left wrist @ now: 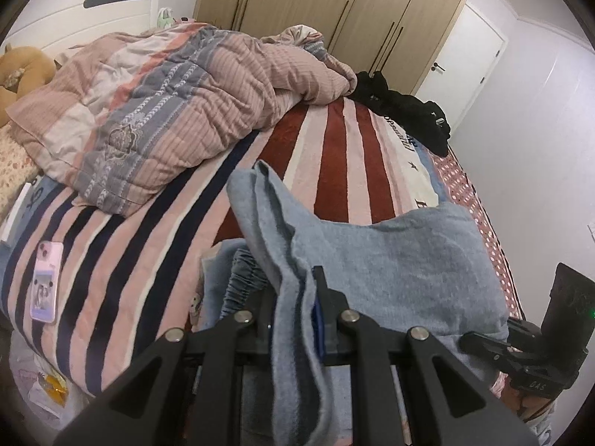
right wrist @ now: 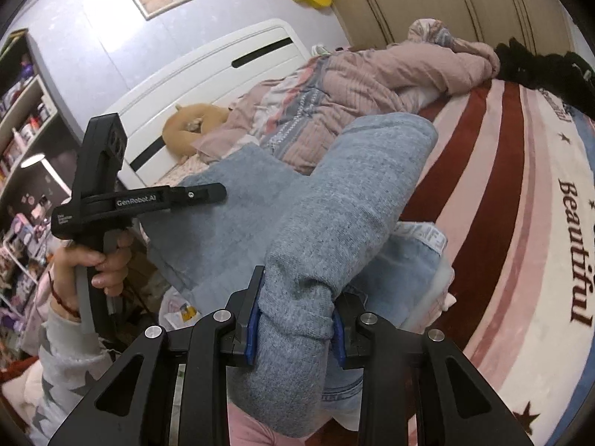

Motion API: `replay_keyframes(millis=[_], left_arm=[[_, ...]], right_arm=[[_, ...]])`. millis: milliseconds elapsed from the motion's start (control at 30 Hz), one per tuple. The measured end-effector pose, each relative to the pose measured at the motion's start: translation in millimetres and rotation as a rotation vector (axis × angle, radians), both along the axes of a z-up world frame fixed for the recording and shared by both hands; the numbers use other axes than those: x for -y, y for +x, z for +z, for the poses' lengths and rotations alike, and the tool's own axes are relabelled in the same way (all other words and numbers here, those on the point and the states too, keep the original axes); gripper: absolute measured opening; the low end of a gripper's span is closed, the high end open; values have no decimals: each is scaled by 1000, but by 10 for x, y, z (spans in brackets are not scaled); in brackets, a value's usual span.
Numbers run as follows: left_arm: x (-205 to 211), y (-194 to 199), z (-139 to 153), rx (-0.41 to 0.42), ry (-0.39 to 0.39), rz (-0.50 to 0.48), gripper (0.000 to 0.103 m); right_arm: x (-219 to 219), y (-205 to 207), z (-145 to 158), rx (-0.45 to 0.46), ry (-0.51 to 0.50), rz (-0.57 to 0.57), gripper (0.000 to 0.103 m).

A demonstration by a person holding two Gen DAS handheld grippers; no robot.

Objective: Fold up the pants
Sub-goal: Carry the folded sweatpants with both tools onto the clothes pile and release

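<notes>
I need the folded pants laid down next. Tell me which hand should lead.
Probably right. The right gripper clamps a thick bunched fold of the blue pants, with open striped blanket just beyond it. The left gripper pinches only a thin edge, nearer the rumpled quilt.

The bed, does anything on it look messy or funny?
Yes. A pink and grey striped quilt lies crumpled in a heap near the white headboard, and a phone in a pink case lies loose on the striped blanket.
</notes>
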State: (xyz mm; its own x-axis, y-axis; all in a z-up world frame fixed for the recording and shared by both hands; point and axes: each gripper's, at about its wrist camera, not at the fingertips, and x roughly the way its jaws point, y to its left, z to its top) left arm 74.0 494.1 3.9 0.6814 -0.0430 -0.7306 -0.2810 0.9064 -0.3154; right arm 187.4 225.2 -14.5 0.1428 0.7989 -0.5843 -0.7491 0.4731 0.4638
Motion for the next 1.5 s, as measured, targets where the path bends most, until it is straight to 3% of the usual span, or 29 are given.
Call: replay_keyframes(millis=[133,267,533,767,967,1133,1267,1367,1500], left_arm=[[-86,4,-40,-1,-19,5,12],[-173,0,-257,-59,-32,8,12],[-173,43,-629,-111,-12,18,26],[-157,-88,-402,-78,43,46,39],[4,-225,0,40,76,17,40],[198,-91,-88,25,74,-56,40],[126,-54,-387,-48,50,-45,40],[90,-107,-551,-56,31,-42,40],[136,-120,-636,-54,44,-46,40]], right_arm=[[45,-12,2,-23,20,-4,24],[62,-36,-91,-38,8,-3,24],[161,-52,-381,-50,-9,-31,25],[220,-96,-295,-22,-24,-42,37],[407,-162,78,165,-27,-124,43],[277,-196,267,196,53,-56,43],[121,-220,83,172,-6,-9,43],[141,-226,-107,196,-56,-19,43],[196,-129,-339,114,-41,-2,42]])
